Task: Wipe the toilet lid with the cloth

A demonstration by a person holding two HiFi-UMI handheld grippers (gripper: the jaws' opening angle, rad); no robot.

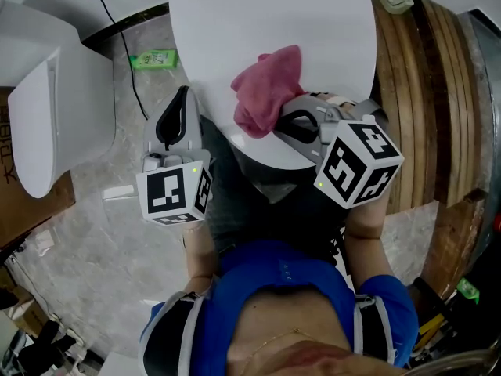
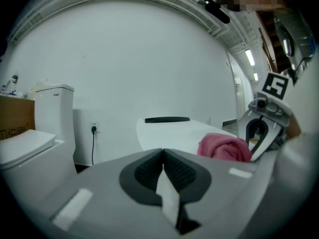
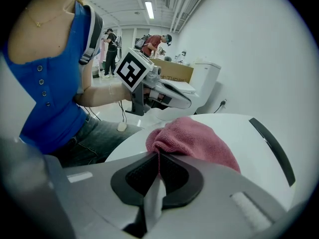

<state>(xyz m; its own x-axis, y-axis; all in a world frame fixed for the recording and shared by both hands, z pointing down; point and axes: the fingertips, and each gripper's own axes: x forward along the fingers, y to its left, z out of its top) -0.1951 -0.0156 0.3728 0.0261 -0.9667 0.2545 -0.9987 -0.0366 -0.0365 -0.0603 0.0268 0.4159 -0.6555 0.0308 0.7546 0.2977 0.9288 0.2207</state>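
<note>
Pinching cloth (image 1: 266, 92): right gripper (image 1: 280, 125), fingers (image 3: 175, 176) clamped on it, atop toilet lid (image 1: 266, 22), upper centre.
Left gripper (image 1: 182, 96): fingers (image 2: 180, 172) together, empty.

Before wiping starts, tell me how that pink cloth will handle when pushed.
Likely floppy: the pink cloth lies in soft folds. Probably light: the right tool pinches just one edge. May bunch sliding on the glossy lid.

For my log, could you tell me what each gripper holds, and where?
Right gripper pinches the pink cloth by its near edge; left gripper holds nothing.
</note>
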